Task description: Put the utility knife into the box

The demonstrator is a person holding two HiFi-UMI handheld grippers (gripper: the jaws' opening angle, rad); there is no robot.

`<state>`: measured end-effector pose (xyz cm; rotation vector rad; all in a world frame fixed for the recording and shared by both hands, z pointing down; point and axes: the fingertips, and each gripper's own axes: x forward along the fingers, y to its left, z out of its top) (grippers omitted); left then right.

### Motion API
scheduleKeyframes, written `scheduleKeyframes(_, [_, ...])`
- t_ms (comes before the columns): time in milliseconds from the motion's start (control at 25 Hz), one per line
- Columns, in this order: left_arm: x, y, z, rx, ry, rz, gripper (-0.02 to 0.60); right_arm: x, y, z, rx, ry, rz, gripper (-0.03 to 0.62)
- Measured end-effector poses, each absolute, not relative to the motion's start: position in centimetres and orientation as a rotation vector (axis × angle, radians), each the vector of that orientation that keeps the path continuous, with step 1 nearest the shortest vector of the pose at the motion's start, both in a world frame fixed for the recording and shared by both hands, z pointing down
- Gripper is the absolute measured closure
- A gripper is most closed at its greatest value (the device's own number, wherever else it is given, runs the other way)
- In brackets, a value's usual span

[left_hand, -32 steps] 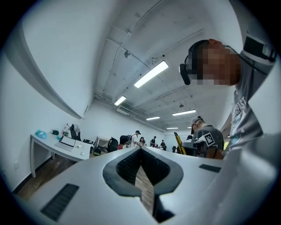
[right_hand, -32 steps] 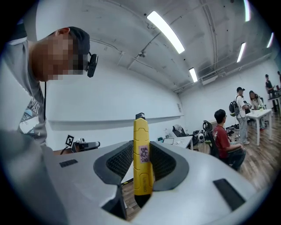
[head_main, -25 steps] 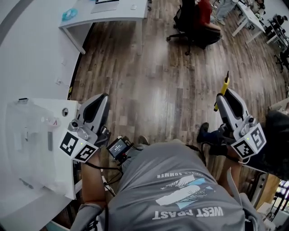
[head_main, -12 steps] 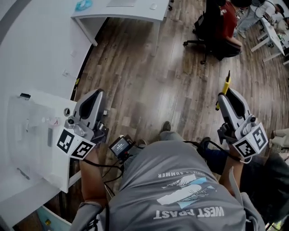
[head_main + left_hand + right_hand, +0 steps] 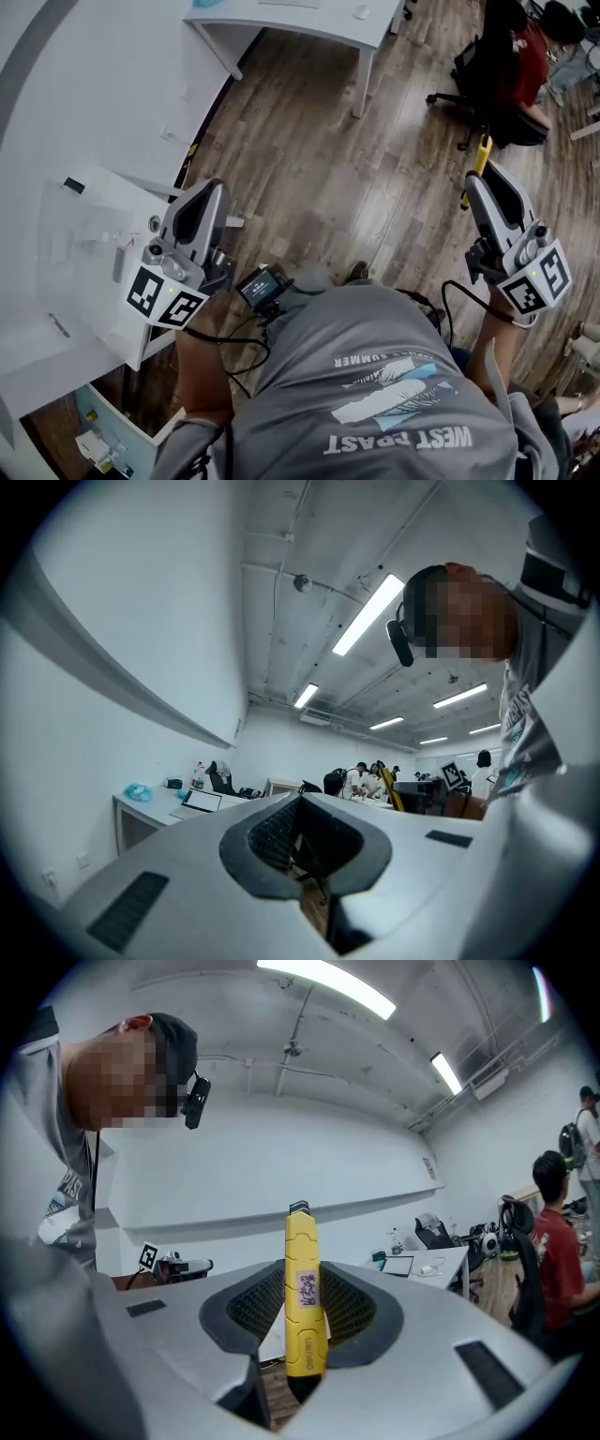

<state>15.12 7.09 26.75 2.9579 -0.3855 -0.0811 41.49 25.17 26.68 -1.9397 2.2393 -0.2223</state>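
A yellow utility knife (image 5: 481, 157) sticks out past the tips of my right gripper (image 5: 483, 180), which is shut on it at the right of the head view. In the right gripper view the knife (image 5: 301, 1279) stands upright between the dark pads (image 5: 352, 1312) of the right gripper (image 5: 305, 1321). The clear plastic box (image 5: 75, 253) sits on a white table (image 5: 141, 202) at the left. My left gripper (image 5: 214, 192) hangs just right of that table's edge. In its own view the left gripper (image 5: 314, 846) is shut and holds nothing.
Wooden floor (image 5: 319, 169) lies below both grippers. A white desk (image 5: 309, 19) stands at the top, and a person in a red top sits on a black chair (image 5: 511, 70) at the upper right. A small black device (image 5: 262, 286) hangs at my waist.
The head view has swung, so the table and box now sit further right, closer under my left gripper. The right gripper still holds the knife the same way.
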Motion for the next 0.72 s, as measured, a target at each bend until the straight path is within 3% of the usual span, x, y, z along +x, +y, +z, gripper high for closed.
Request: scheduleKeyframes(720, [15.4, -10.4, 26.9, 2.915, -0.451, -0.295, 0.572, 42.8, 7.5, 23.0, -1.965, 2.368, -0.129, 0.471])
